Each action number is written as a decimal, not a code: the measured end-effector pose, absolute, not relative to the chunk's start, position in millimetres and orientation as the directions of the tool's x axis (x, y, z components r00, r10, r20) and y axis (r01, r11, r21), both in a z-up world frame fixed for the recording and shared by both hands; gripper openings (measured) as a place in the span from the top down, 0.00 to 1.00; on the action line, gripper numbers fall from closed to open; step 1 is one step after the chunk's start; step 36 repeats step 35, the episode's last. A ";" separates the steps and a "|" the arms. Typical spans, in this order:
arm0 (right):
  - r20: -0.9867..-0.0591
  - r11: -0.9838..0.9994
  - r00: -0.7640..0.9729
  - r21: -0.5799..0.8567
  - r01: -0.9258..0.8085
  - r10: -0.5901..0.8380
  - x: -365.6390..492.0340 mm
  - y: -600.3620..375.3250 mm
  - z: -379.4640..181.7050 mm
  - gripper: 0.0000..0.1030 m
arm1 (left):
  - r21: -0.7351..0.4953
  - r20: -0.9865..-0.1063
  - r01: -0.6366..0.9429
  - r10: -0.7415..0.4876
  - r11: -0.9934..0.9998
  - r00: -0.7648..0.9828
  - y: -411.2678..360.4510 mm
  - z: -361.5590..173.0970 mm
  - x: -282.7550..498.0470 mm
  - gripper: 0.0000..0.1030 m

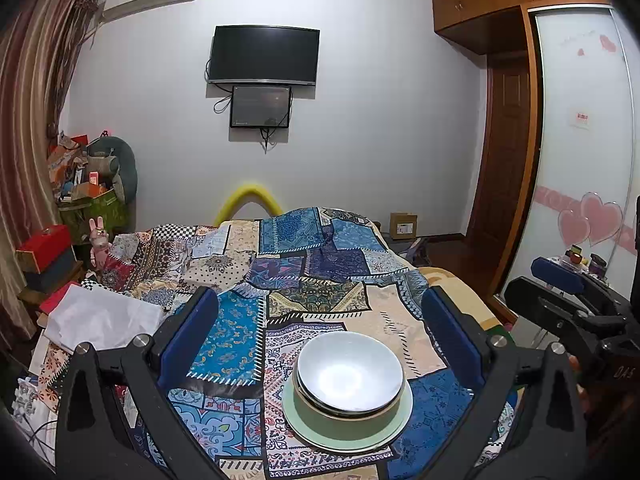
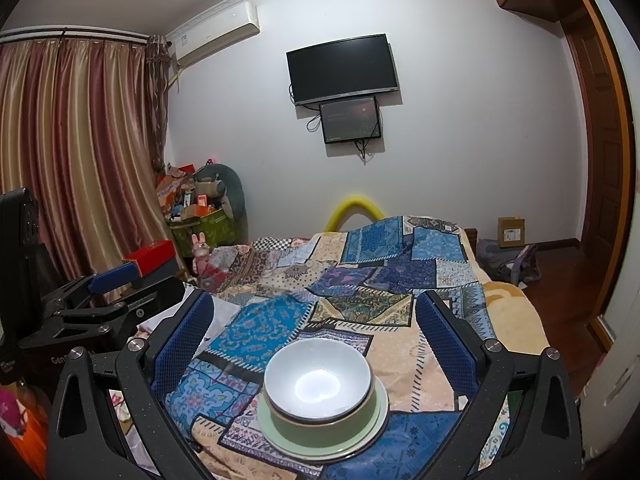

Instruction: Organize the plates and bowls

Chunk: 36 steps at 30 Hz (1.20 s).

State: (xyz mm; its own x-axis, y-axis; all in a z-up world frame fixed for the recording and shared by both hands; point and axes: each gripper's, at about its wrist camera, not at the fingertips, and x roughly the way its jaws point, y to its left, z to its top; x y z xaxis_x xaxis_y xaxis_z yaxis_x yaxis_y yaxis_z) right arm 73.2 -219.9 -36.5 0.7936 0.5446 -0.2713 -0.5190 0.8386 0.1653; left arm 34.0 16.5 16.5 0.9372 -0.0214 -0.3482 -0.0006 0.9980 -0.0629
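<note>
- Stacked bowls (image 1: pixel 349 374) on green plate (image 1: pixel 348 434) sit at the bed's (image 1: pixel 400 320) near edge.
- Left claw (image 1: pixel 320 336) and right claw (image 2: pixel 316 332): jaws apart, empty; stack just ahead, centred between both.

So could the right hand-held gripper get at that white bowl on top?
Probably yes: the right hand-held gripper is open, and the white bowl sits uncovered atop the stack.

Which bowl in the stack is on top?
The white bowl, nested inside the green bowl; the green one sits directly on the pale green plate.
</note>
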 end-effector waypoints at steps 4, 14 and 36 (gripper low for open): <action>-0.269 0.840 0.795 0.163 -0.518 0.543 72.2 -220.6 -36.1 0.01 | -0.065 -0.348 0.005 -0.027 0.998 0.937 15.8 17.2 34.4 0.00; -0.264 0.841 0.799 0.160 -0.516 0.540 71.4 -223.8 -34.6 0.01 | -0.064 -0.343 0.023 -0.044 0.998 0.938 14.8 17.5 34.0 0.00; -0.273 0.841 0.796 0.157 -0.517 0.540 74.2 -222.6 -33.6 0.00 | -0.049 -0.331 0.032 -0.047 0.998 0.942 10.2 17.3 32.9 0.00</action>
